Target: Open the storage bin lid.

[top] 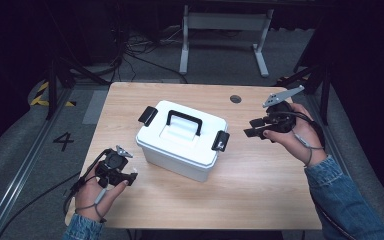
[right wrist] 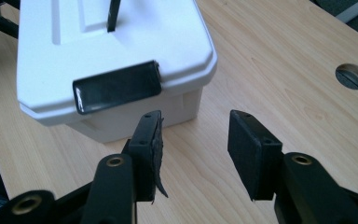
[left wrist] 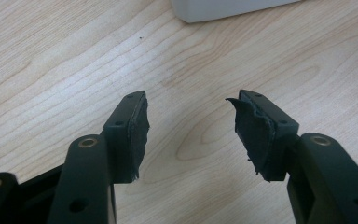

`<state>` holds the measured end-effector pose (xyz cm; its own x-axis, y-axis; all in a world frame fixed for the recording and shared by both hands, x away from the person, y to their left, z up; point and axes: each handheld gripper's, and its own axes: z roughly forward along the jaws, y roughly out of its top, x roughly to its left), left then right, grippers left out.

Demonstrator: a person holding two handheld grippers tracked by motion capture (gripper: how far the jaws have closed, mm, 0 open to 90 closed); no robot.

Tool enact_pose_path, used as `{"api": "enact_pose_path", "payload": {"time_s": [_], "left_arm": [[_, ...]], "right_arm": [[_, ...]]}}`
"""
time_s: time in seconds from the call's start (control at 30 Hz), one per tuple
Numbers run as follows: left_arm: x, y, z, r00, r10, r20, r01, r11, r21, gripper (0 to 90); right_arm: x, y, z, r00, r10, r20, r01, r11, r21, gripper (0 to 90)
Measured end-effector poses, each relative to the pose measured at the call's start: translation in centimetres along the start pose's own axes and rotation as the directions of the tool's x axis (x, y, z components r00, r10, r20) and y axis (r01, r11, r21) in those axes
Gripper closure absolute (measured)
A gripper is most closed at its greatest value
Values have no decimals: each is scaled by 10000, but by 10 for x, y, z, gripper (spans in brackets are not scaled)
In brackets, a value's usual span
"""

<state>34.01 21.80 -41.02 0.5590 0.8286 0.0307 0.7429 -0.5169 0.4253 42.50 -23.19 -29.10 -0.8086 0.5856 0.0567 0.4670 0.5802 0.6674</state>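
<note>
A white plastic box (top: 180,142) with a black carry handle (top: 184,120) and a black latch at each end sits in the middle of the wooden table (top: 260,185). My left gripper (top: 126,176) rests low near the table's front left, open, nothing between its jaws; its own view shows bare wood and a corner of the box (left wrist: 223,9). My right gripper (top: 250,131) hovers to the right of the box, open and empty, aimed at the near latch (right wrist: 116,88), a short way from it.
A round cable hole (top: 235,99) lies in the table's back right. Beyond the table stand a white table frame (top: 225,30), cables on the floor and dark stands. A floor rail runs along the left side.
</note>
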Motion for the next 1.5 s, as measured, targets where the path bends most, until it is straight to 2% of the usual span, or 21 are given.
{"api": "enact_pose_path", "payload": {"time_s": [0.1, 0.2, 0.3, 0.57, 0.67, 0.97, 1.3, 1.4, 1.5], "left_arm": [[1, 0, 1, 9999, 122, 0, -122, 9999, -12, 446], [0, 0, 1, 10000, 94, 26, -94, 10000, 22, 445], [0, 1, 2, 9999, 96, 34, -96, 10000, -1, 441], [2, 1, 3, 9998, 33, 206, -32, 10000, -18, 430], [2, 1, 3, 9997, 51, 241, -50, 10000, -22, 431], [1, -1, 5, 9997, 1, 253, -4, 10000, 89, 432], [1, -1, 5, 9993, -44, 361, 39, 9999, 135, 435], [2, -1, 5, 9994, -5, 348, 1, 9999, 122, 435], [2, 0, 5, 9993, 26, 379, -30, 9999, 98, 435]], "right_arm": [[2, 7, 0, 10000, -42, -87, 41, 10000, -67, 557], [5, 21, 5, 9994, -186, -300, 184, 9998, -88, 551], [6, 27, 9, 9989, -239, -393, 236, 9997, -82, 549], [13, 55, 33, 9948, -231, -989, 247, 9996, 147, 569], [18, 68, 48, 9919, -377, -1209, 417, 9986, 310, 568], [26, 89, 77, 9863, -484, -1578, 598, 9959, 684, 570], [31, 102, 97, 9812, -657, -1812, 834, 9923, 917, 592], [34, 107, 105, 9770, -651, -2030, 865, 9914, 982, 640], [35, 110, 109, 9762, -701, -2054, 945, 9892, 1116, 658]]}}
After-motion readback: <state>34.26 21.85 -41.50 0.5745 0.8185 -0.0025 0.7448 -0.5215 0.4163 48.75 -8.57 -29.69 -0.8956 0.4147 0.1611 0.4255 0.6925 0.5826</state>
